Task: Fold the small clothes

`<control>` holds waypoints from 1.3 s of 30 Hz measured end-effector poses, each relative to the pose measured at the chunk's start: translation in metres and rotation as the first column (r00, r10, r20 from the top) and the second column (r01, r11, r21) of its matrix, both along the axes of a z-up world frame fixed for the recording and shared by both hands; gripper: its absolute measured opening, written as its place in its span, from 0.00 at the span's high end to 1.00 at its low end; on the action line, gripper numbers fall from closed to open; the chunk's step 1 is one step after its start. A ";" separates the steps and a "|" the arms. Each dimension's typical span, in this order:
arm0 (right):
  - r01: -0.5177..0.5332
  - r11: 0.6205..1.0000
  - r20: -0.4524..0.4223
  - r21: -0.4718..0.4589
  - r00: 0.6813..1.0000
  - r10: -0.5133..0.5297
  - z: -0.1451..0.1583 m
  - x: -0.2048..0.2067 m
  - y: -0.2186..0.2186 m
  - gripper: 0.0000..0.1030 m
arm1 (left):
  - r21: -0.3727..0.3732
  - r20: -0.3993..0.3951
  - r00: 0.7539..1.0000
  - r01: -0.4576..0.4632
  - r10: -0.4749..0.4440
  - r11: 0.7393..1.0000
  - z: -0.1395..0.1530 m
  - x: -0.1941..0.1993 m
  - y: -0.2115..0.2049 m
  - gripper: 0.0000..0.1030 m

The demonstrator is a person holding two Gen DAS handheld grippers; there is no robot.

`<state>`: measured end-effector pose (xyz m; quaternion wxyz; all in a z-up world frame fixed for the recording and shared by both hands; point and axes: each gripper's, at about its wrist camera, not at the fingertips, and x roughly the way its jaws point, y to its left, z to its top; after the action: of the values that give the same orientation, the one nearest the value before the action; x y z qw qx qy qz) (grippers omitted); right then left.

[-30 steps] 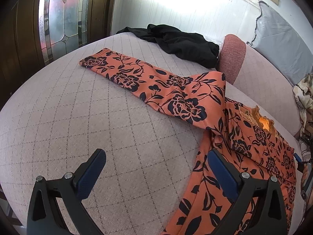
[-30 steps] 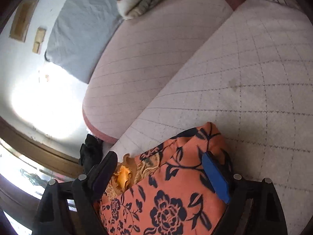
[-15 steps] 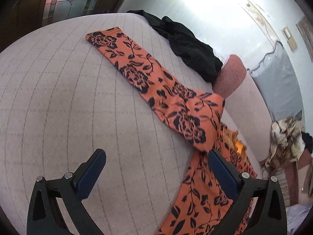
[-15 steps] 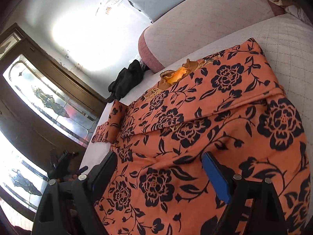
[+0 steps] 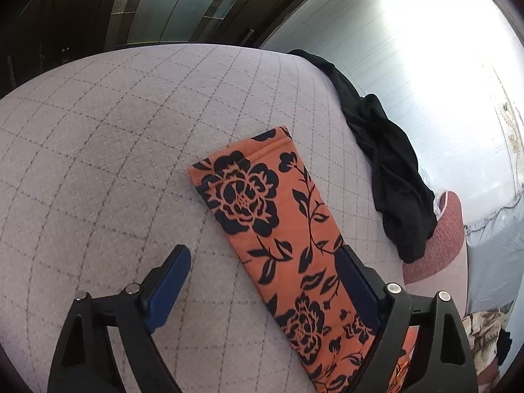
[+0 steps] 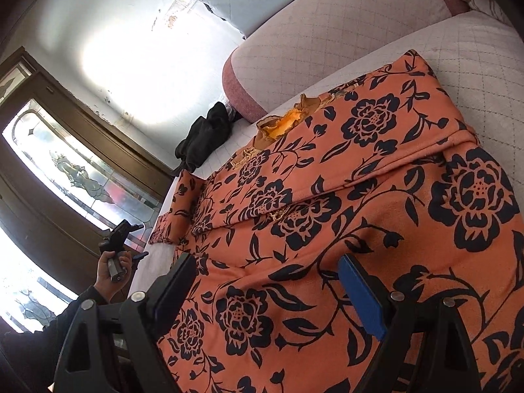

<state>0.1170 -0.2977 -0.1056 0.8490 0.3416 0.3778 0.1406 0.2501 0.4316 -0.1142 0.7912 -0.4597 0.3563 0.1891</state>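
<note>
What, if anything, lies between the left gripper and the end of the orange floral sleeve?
Nothing visible. The left gripper, jaws closing with nothing pinched, hangs over the sleeve, whose cuff lies flat on bare quilted bed cover. The black garment lies apart, beyond the sleeve.

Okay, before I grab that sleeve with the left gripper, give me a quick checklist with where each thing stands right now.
1. Sleeve lying flat on the bed: ok.
2. Sleeve cuff fully in view, nothing on it: ok.
3. Left gripper lined up over the sleeve: ok, one jaw beside it, one over its far edge.
4. Left jaws gripping cloth: not ok, they are closing but nothing is pinched yet.
5. Black garment clear of the sleeve: ok, it lies apart.
6. Right gripper free of the shirt: ok, jaws open above it.
</note>
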 end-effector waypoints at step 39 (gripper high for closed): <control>0.101 0.976 0.047 0.194 0.993 -0.112 0.015 -0.021 -0.044 0.12 | 0.478 -0.048 0.473 0.784 -0.880 0.396 0.142 0.041 -0.547 0.56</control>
<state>0.0956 -0.3420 -0.0905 0.8291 0.4373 0.3188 0.1405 0.2914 -0.1150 0.0274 0.8914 -0.0451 0.3992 -0.2100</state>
